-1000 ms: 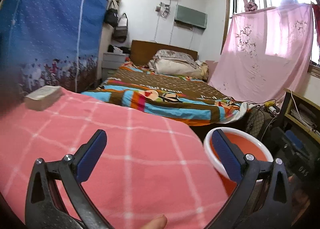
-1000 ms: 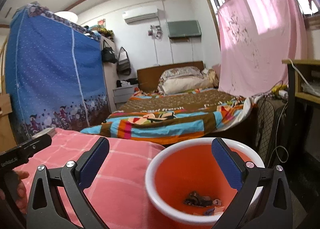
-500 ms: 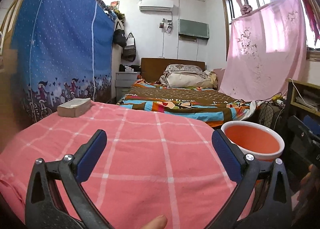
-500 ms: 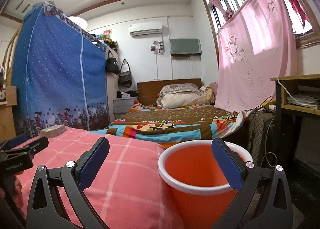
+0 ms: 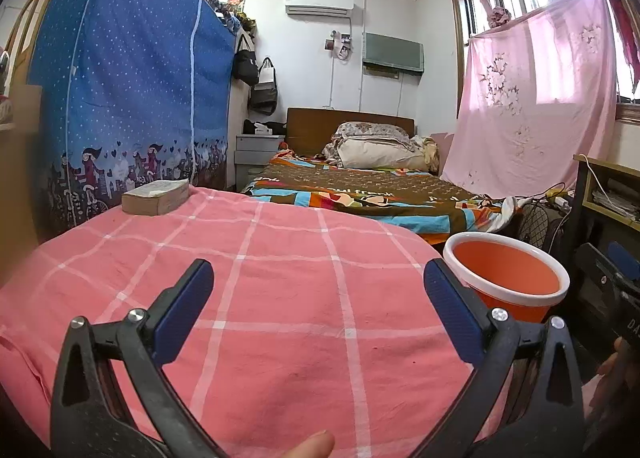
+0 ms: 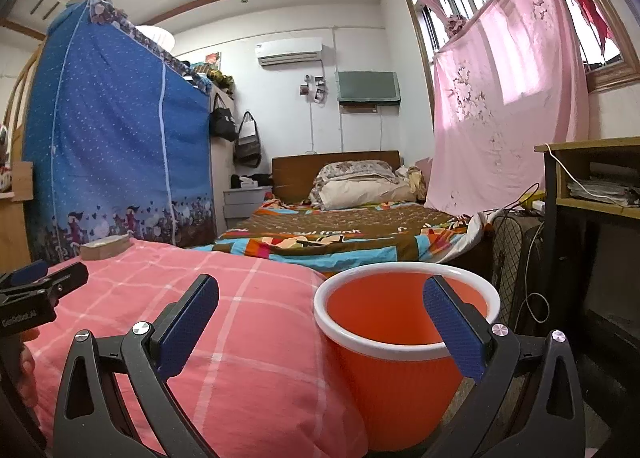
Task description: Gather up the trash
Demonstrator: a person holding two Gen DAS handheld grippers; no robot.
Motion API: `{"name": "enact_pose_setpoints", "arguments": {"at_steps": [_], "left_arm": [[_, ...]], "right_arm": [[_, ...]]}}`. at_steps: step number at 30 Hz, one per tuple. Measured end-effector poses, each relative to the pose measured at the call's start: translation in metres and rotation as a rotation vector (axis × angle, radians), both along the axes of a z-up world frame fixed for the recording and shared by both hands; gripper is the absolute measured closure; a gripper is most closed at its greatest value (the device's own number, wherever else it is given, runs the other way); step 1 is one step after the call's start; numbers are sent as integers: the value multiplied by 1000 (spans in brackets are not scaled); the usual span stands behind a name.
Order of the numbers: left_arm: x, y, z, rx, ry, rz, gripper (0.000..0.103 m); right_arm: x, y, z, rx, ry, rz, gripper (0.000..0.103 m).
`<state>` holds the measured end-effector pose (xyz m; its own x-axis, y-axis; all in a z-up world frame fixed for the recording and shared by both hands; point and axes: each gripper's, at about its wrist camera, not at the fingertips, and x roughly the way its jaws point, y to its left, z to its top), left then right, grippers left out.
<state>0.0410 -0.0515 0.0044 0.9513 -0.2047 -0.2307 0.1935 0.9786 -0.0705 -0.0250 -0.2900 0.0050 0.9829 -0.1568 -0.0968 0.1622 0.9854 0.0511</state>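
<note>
An orange bin with a white rim (image 6: 404, 322) stands beside a pink checked cloth-covered surface (image 6: 224, 318); its inside is hidden from this low angle. In the left wrist view the orange bin (image 5: 508, 278) sits at the right, past the edge of the pink checked cloth (image 5: 280, 290). My left gripper (image 5: 320, 310) hovers open over the cloth with nothing between its blue pads. My right gripper (image 6: 320, 322) is open too, level with the bin's near rim, empty. The left gripper (image 6: 36, 294) shows at the far left of the right wrist view.
A tan box (image 5: 156, 197) lies at the cloth's far left corner. Behind are a bed with a colourful blanket (image 5: 360, 197), a blue fabric wardrobe (image 5: 120, 97), a pink hanging sheet (image 5: 532, 109), and a desk with cables (image 6: 592, 193) and a fan (image 6: 508, 242) at right.
Both grippers have tilted upward and drawn back: the bin's inside with its dark scraps has dropped out of sight, and more ceiling shows. Both stayed open.
</note>
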Motion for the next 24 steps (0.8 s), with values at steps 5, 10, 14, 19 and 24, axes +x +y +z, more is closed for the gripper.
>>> {"name": "enact_pose_setpoints", "arguments": {"at_steps": [5, 10, 14, 19, 24], "left_arm": [[-1, 1, -1, 1, -5, 1, 0], [0, 1, 0, 3, -6, -1, 0], [0, 0, 0, 7, -10, -2, 0], [-1, 0, 1, 7, -11, -1, 0], [-1, 0, 1, 8, -11, -1, 0]], "right_arm": [[0, 0, -2, 2, 5, 4, 0], [0, 0, -2, 2, 5, 3, 0], [0, 1, -2, 3, 6, 3, 0], [0, 0, -2, 3, 6, 4, 0], [1, 2, -5, 8, 13, 6, 0]]}}
